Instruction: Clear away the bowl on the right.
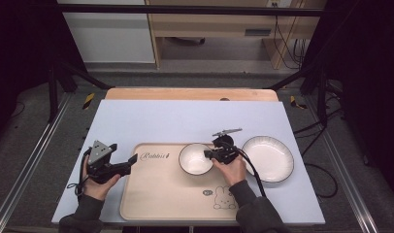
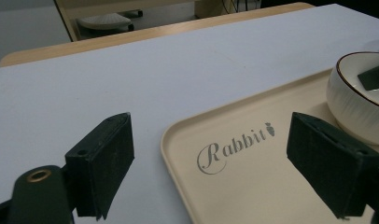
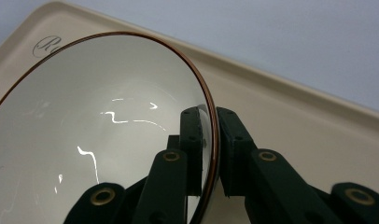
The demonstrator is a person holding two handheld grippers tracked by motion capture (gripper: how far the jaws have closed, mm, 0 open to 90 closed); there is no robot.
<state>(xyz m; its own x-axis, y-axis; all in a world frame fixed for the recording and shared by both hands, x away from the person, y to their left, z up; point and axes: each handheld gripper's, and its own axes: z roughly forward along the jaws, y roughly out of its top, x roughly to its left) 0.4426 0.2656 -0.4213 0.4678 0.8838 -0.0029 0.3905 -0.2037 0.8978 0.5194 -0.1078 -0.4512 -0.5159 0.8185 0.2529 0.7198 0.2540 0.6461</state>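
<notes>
The right hand-held gripper (image 3: pixel 208 154) pinches the white bowl (image 1: pixel 195 159)'s rim on the tray (image 1: pixel 158 194); lifting level seems wise; the left hand-held gripper (image 2: pixel 225 163) waits wide

1. In the left gripper view the bowl (image 2: pixel 360 100) is cut by the right edge, so its far side is lost; a dark jaw tip of the other gripper pokes in over its rim.
2. In the right gripper view the bowl's near and left parts run off the picture, and the script on the tray (image 3: pixel 290 126) is hidden behind its rim except for one letter.
3. From the high view the right gripper (image 1: pixel 215 153) and hand (image 1: pixel 230 168) cover the bowl's right rim.
4. The small mark beside the tray's rabbit drawing (image 1: pixel 224 198) is too small to read.
</notes>
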